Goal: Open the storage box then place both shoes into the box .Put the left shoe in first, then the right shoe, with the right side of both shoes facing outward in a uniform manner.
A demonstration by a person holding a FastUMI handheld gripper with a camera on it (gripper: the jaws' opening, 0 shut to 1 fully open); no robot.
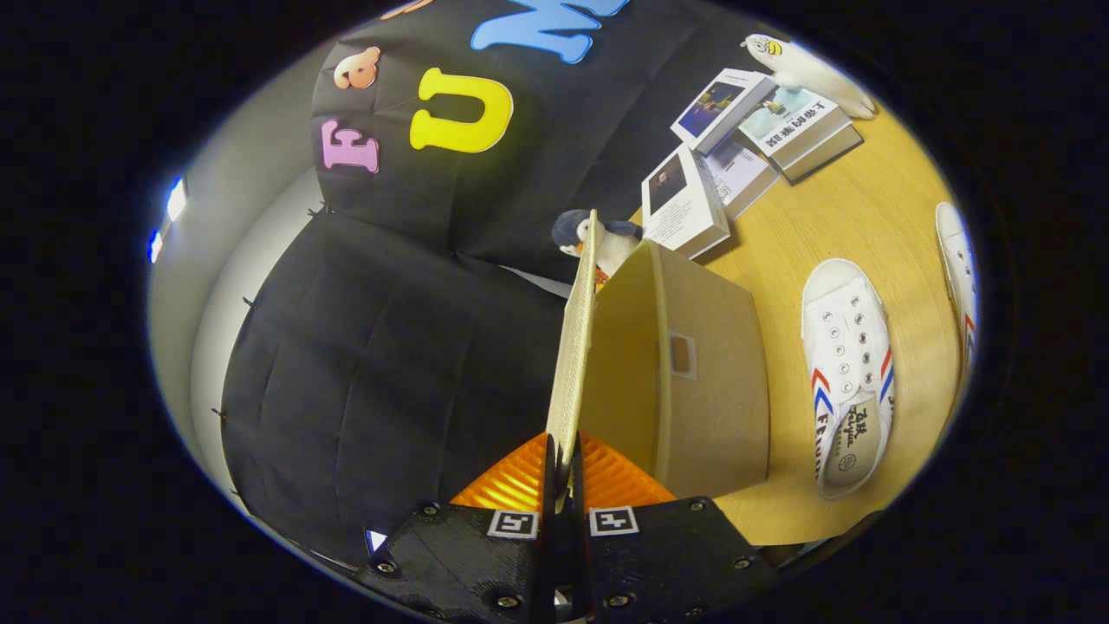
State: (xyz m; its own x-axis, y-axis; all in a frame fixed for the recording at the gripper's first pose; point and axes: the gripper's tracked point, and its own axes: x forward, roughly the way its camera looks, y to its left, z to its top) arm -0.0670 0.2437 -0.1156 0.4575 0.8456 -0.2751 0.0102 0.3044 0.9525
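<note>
On the wooden table [875, 225] the storage box [693, 373] sits just ahead of the gripper [563, 472], with one white shoe [845, 373] close beside it and the other shoe [960, 277] farther off. The fingers are pressed together on the lid [573, 347], held up on edge. The lid should probably swing fully clear without dragging the box.

The gripper [563, 472] sits at the bottom middle of the picture and points up toward the middle. Its two fingers [549, 468] are squeezed almost together, and they pinch the thin edge of the lid [573, 347] between them. The whole gripper is rolled over onto its side.
</note>
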